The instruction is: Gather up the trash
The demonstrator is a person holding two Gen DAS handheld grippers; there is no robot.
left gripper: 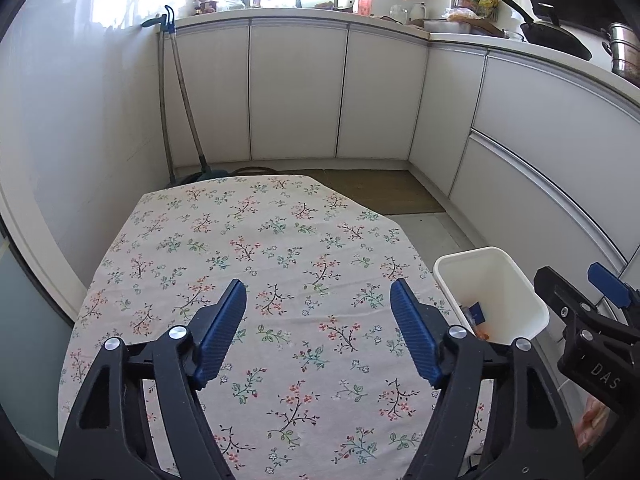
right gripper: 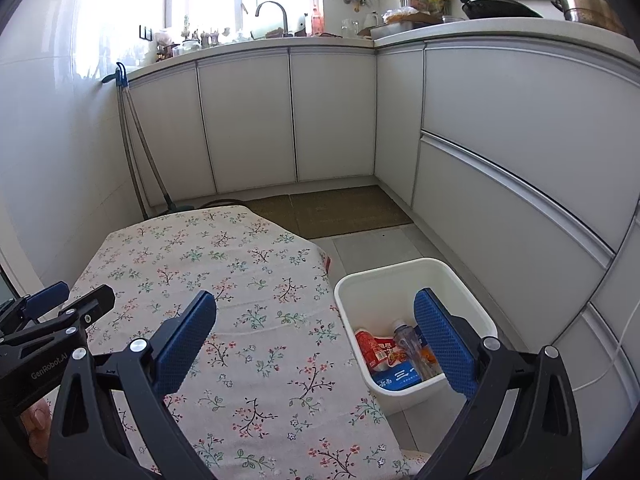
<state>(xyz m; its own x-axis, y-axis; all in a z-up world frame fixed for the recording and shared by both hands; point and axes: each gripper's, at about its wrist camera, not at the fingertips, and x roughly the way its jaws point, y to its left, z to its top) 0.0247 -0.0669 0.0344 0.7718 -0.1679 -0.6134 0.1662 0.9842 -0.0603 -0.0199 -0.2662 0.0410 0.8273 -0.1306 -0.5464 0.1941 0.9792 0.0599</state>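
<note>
My left tongs [left gripper: 318, 330] hang spread over the flowered tablecloth [left gripper: 248, 248] with nothing between the pads. My right tongs [right gripper: 316, 346] are spread too and hold nothing; they straddle the table's right edge, 1 pad over the cloth, the other over the white bin [right gripper: 404, 276].

The bin stands on the floor just beside the table's right edge, near its front corner. In it lie a red packet [right gripper: 374, 350], a clear bottle [right gripper: 404, 336] and a blue-and-white wrapper [right gripper: 400, 378], with something orange beside them. The bottle lies tilted, its cap toward the bin's far wall.

I see no trash left on the cloth in either view, so I judge the table cleared and the job nearly done. Any further move turns on the bin: it lies to the right of both tongs and below them, and my right hand is clearly the nearer, already partly over its opening. My left would have to cross the table's right edge to reach it.
</note>
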